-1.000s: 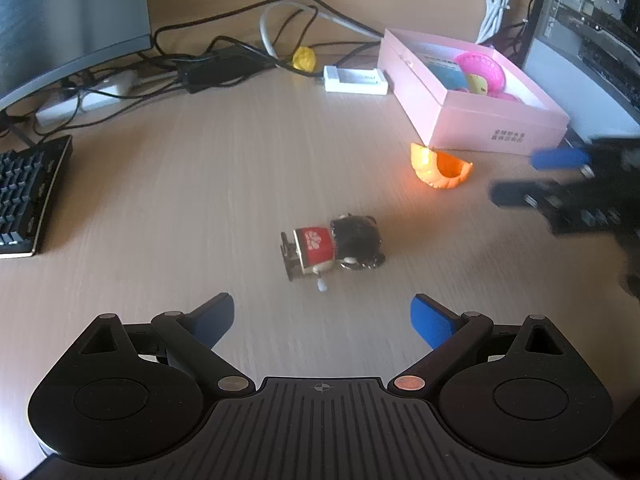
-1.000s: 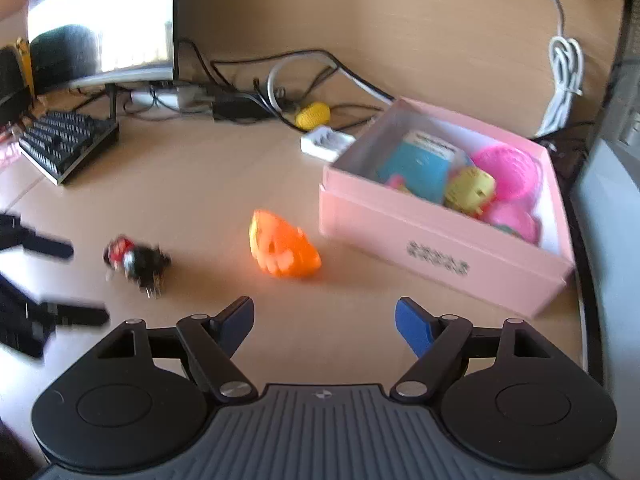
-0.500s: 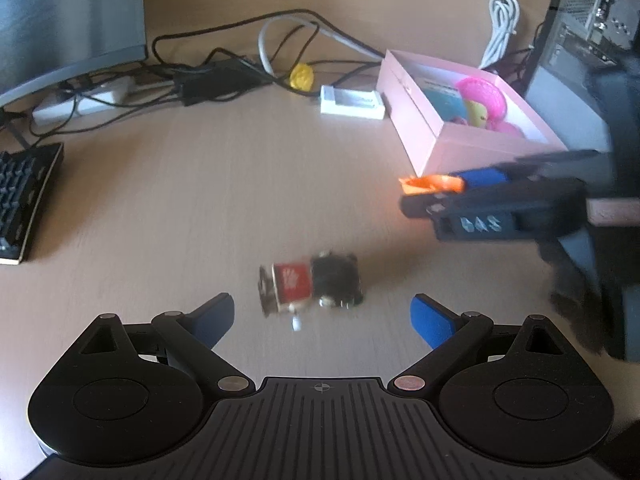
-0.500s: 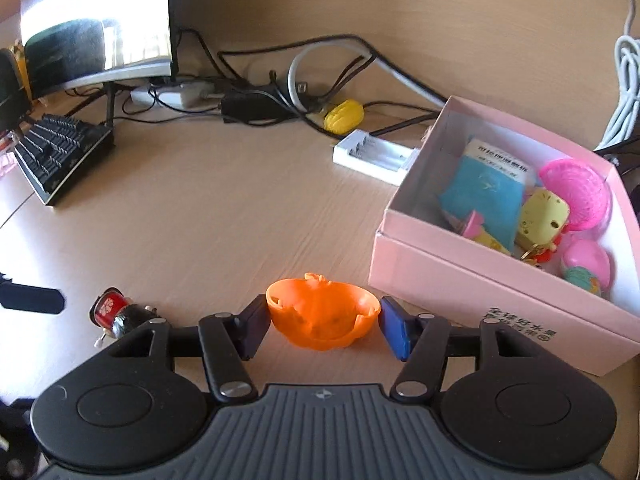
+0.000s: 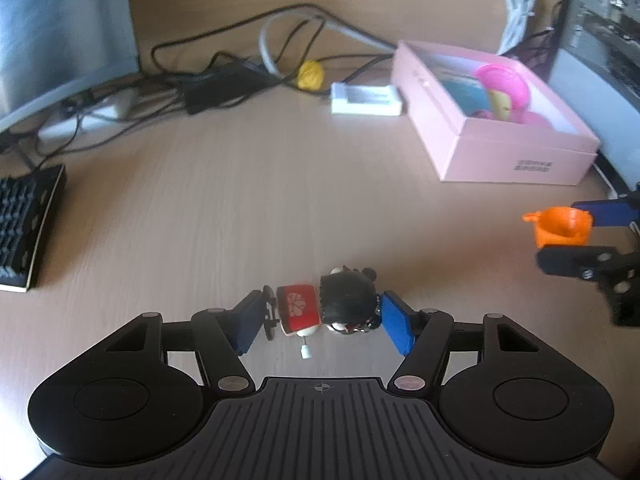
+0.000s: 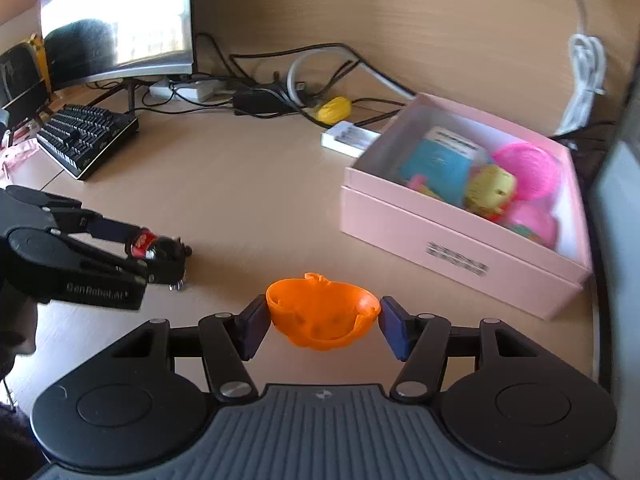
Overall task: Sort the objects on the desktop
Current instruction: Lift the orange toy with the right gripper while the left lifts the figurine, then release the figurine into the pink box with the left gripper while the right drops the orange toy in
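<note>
My left gripper (image 5: 322, 322) is shut on a small wind-up toy (image 5: 328, 310) with a red body and a black head, low over the wooden desk. It also shows in the right wrist view (image 6: 160, 250). My right gripper (image 6: 322, 326) is shut on an orange half-shell toy (image 6: 322, 312) and holds it above the desk. The shell also shows in the left wrist view (image 5: 562, 226). An open pink box (image 6: 460, 240) with several toys inside stands to the right; in the left wrist view it (image 5: 500, 148) is at the far right.
A black keyboard (image 6: 86, 138) and a monitor (image 6: 116, 20) stand at the left. Tangled cables (image 5: 224, 76), a yellow object (image 5: 310, 74) and a white battery holder (image 5: 366, 98) lie at the back. A computer case (image 5: 600, 60) stands at the far right.
My left gripper has moved forward and closed on the wind-up toy. My right gripper has closed on the orange shell and lifted it off the desk.
</note>
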{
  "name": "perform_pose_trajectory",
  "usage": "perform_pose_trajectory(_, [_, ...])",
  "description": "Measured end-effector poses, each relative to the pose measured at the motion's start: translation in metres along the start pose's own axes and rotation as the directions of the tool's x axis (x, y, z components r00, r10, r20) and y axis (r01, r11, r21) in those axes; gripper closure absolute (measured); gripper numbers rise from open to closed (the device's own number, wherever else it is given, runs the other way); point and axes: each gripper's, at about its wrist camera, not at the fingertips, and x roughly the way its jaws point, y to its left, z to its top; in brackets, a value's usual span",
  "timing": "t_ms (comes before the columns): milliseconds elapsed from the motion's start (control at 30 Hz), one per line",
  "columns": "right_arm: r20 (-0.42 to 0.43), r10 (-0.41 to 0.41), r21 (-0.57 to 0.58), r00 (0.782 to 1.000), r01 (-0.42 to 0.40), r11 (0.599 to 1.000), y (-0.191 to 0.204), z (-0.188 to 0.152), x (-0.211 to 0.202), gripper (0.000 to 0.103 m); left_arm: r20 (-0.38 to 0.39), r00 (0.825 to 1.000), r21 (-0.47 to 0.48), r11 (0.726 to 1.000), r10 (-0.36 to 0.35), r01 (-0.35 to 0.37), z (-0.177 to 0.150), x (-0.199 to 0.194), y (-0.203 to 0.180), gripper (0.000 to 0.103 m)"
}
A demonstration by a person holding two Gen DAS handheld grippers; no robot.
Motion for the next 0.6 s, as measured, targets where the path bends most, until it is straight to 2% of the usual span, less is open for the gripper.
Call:
perform_pose_trajectory(100, [0.016,-0.037,0.018,0.999,0.036,0.999,-0.010,-0.004,-0.022,0.044,0.039,0.999,0.038,0.999,-0.034,0.032,0.006,-0.018,-0.007,0.034])
perform_pose_trajectory(200, [0.072,-0.095,0.014,0.993,0.094,0.995,-0.018,-0.001,-0.055,0.044,0.119,0.990,0.086,0.994,-0.082,0.072,0.022,-0.045,-0.016,0.034])
perform_pose_trajectory(367, [0.219,-0.199,0.039,0.955,0.195,0.980,-0.032,0.019,-0.110,0.044,0.270,0.949,0.170,0.978,-0.165,0.121,0.064,-0.085,-0.031,0.034])
perform_pose_trajectory(500, [0.285,-0.251,0.082,0.925,0.237,0.968,-0.039,0.026,-0.136,0.044,0.304,0.927,0.216,0.964,-0.219,0.157,0.102,-0.082,-0.046,0.034])
perform_pose_trajectory(600, [0.274,-0.267,0.102,0.924,0.248,0.963,-0.042,0.021,-0.137,0.044,0.313,0.920,0.249,0.955,-0.235,0.160,0.125,-0.070,-0.066,0.034])
